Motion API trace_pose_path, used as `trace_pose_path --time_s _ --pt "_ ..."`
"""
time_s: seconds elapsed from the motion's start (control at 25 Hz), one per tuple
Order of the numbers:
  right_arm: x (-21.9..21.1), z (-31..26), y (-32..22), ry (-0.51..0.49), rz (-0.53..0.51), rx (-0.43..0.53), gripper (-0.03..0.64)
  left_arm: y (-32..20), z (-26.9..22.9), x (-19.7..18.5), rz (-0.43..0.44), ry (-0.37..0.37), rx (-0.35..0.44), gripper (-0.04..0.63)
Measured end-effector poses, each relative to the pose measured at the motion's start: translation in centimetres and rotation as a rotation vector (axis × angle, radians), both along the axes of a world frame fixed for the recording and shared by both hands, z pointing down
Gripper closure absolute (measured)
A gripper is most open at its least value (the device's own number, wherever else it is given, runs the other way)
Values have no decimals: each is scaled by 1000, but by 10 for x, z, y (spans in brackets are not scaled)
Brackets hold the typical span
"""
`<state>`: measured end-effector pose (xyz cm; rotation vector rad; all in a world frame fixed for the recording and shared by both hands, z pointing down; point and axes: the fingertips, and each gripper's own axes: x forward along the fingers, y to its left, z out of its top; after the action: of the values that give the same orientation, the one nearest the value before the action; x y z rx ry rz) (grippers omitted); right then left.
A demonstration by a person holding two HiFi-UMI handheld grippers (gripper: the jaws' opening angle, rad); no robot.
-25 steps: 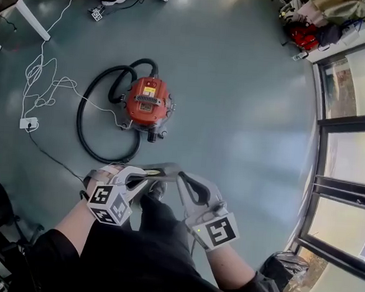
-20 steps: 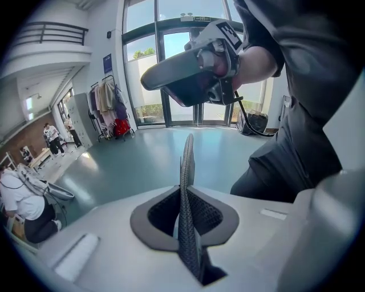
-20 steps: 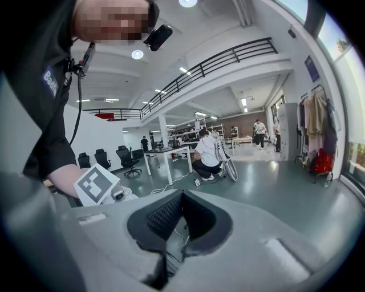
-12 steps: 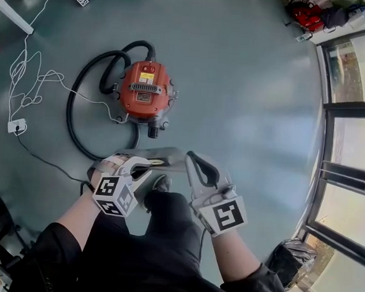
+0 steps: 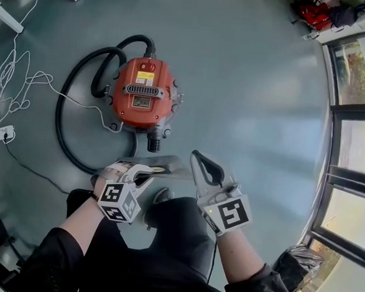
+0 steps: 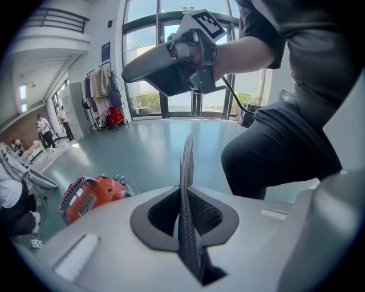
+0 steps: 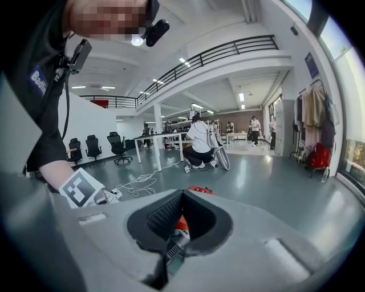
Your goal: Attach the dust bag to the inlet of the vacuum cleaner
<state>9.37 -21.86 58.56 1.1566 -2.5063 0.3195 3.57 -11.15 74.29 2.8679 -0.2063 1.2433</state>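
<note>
The orange vacuum cleaner [image 5: 142, 99] stands on the grey-green floor, its short dark inlet stub [image 5: 153, 143] facing me. Just short of the stub, a flat grey dust bag [image 5: 168, 166] hangs level between both grippers. My left gripper [image 5: 144, 169] is shut on the bag's left end. In the left gripper view the bag's thin textured edge [image 6: 186, 165] stands upright between the closed jaws, the vacuum [image 6: 91, 194] low at left. My right gripper [image 5: 197, 157] is shut on the bag's right end; a thin grey strip [image 7: 173, 249] shows between its jaws, with orange behind.
A black hose [image 5: 66, 121] loops round the vacuum's left side. A white cable runs to a power strip [image 5: 2, 133] at far left. Window frames [image 5: 348, 185] line the right, with a dark bag [image 5: 293, 262] below. My knee [image 5: 177, 220] is under the grippers.
The vacuum now looks larger and nearer. Both grippers have come down with the dust bag, whose edge is now close to the inlet stub. Neither grip has changed.
</note>
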Motion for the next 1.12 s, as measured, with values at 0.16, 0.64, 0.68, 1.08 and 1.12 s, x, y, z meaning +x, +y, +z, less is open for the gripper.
trace_pose_path --time_s 0.16,0.64,0.68,1.08,1.12 --pt "-1 40 -13 -19 4 16 624 -8 42 4 4 11 10 554" --pt "-4 126 -39 -31 -8 122 624 -48 78 4 -78 84 58 554" --pt "-4 129 -41 -26 -14 131 624 -49 80 3 -86 80 53 552" --pt "-18 136 -55 -26 -75 209 624 -63 85 -7 -24 23 45 545" --pt "-21 136 -56 -21 -90 213 624 -65 86 -7 -16 21 37 543"
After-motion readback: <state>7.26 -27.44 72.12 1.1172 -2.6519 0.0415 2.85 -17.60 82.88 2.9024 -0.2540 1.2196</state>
